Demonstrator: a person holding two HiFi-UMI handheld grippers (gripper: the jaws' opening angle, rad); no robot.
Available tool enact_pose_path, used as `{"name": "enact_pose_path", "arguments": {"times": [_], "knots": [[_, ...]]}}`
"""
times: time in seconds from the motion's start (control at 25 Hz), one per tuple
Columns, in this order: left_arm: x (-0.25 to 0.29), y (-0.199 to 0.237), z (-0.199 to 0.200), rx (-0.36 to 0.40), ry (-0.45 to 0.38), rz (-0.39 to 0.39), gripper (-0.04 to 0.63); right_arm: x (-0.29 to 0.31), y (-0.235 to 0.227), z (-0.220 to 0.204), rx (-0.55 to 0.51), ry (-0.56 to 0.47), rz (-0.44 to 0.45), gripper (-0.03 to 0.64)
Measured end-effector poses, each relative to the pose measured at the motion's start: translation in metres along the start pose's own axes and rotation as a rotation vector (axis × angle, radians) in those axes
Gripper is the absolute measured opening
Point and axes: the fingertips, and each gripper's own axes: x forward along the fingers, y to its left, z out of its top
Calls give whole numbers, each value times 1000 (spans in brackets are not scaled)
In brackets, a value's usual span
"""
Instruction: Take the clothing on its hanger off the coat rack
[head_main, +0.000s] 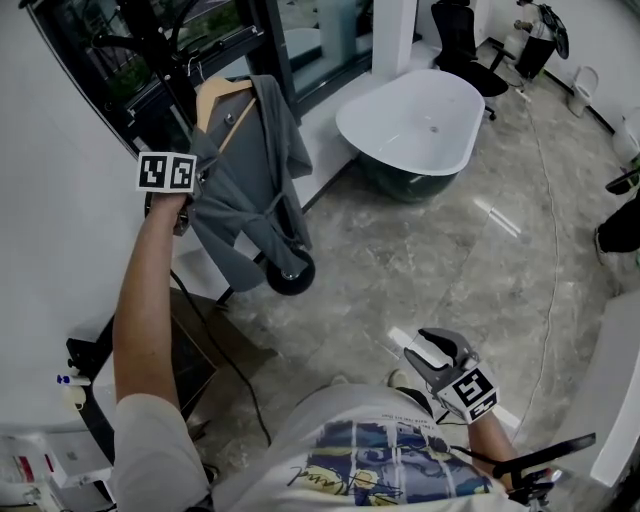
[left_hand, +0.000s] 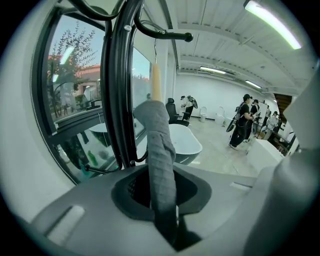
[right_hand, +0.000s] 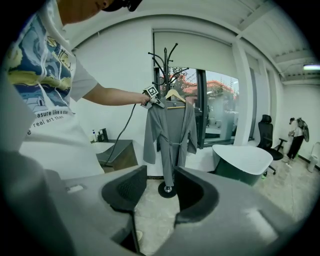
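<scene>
Left gripper (left_hand: 162, 200) clamps the grey robe (head_main: 255, 190) by the coat rack (left_hand: 120, 75); right gripper (right_hand: 155, 192) gapes empty over marble floor (head_main: 420, 260), bathtub (head_main: 415, 120) nearby.

On the person's white T-shirt (right_hand: 47, 100), partly cut print: "asure like a star", "real art".

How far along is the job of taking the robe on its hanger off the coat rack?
Done: the left gripper is at the grey robe, jaws shut on its shoulder fabric. In hand: that grip, near the wooden hanger. Left: the hanger's hook appears to sit on the coat rack, so lifting it off is not yet done. The right gripper is low, jaws open and empty.
</scene>
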Motion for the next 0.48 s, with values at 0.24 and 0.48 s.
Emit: {"name": "enact_pose_path", "arguments": {"times": [0.24, 0.48], "knots": [[0, -8, 5, 11, -33, -47, 14, 6, -3, 0, 0, -32, 11, 170], [-8, -9, 12, -5, -68, -32, 11, 6, 0, -3, 8, -15, 31, 170]]}}
